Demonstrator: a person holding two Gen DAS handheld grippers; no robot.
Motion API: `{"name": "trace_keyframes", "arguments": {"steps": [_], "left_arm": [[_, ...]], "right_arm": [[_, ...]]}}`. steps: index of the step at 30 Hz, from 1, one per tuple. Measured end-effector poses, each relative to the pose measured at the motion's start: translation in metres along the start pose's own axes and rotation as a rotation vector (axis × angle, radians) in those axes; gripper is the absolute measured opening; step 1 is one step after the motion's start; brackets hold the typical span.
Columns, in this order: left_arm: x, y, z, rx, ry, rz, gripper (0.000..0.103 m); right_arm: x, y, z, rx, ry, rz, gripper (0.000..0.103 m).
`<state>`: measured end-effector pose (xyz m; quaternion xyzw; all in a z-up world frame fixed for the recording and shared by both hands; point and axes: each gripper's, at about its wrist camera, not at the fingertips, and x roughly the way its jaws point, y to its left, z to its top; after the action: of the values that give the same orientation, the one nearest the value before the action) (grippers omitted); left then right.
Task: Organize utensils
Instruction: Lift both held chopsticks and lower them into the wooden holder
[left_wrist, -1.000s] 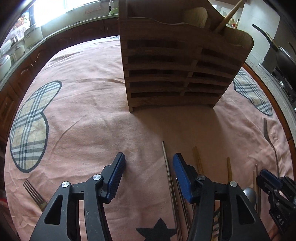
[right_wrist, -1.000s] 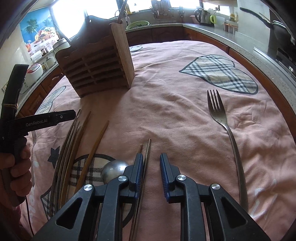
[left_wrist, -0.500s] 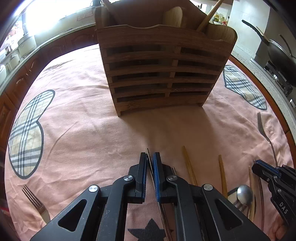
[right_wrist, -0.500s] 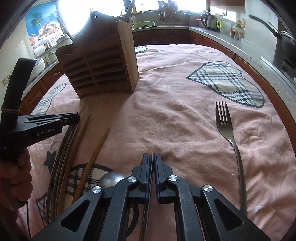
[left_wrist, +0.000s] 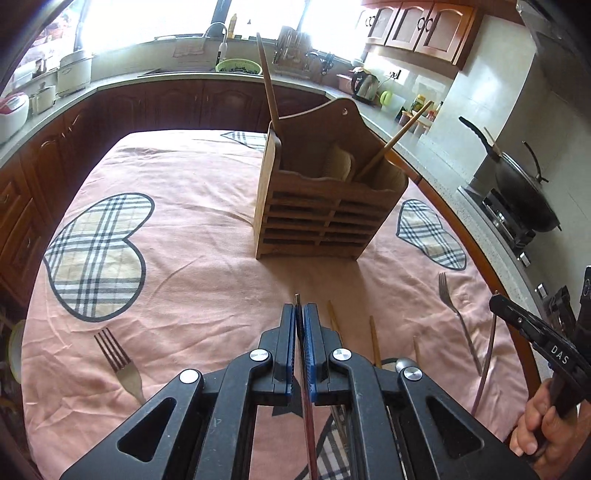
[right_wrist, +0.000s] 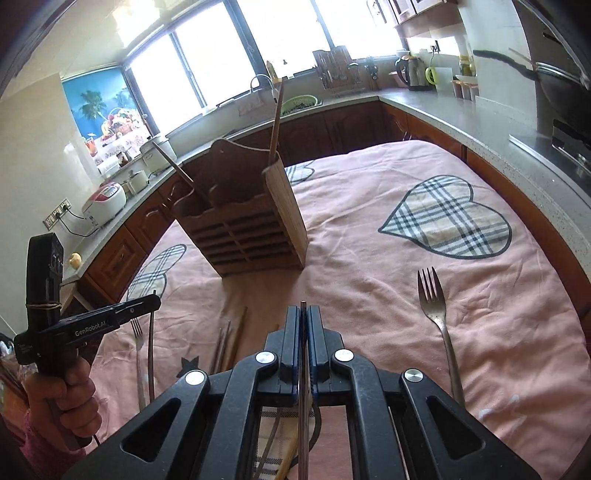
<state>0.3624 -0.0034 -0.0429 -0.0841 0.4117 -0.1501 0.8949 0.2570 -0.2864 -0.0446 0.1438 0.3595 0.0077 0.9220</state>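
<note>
Two chopsticks are in hand, one per gripper. Our left gripper is pinched tight on a dark metal chopstick, whose tip pokes out just past the blue pads while the shaft runs back under the tool. Our right gripper is likewise closed on a second metal chopstick, held the same way. We grip each near one end and along the line of the fingers, which we judge leaves a long free length to lower into a slot.

Both tools sit raised above the pink tablecloth and point toward the wooden utensil holder, which stands upright, well apart from either tip. It already carries a long wooden stick leaning in its left compartment and another wooden handle slanting out of the right one, so the open top is where we would aim.

Several pieces are not yet sorted. A fork lies flat to our left, a second fork to our right, and bamboo chopsticks rest just beside the left gripper with a spoon bowl near them. They lie roughly parallel, handles toward us, which should make them easy to pinch from above.

Most of the task looks ahead of us. The risk, we think, is a thin round shaft swivelling in the pads as we tilt it upright.
</note>
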Motion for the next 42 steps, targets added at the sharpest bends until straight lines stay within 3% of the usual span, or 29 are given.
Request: {"name": "trace_keyframes", "arguments": {"steps": [8,28,42], "left_arm": [[-0.054,0.004,-0.012,-0.004,-0.060,-0.015,0.003],[-0.130,0.011,-0.018,-0.002,-0.195,-0.045,0.003],[-0.146,0.012,-0.001,-0.008,-0.276,-0.056,0.003]], "right_arm": [[-0.026,0.014,0.006,-0.024,-0.053,0.018,0.004],[-0.066,0.036,0.016,-0.065,-0.147,0.043,0.004],[-0.077,0.046,0.055,-0.080,-0.264,0.075,0.004]]}}
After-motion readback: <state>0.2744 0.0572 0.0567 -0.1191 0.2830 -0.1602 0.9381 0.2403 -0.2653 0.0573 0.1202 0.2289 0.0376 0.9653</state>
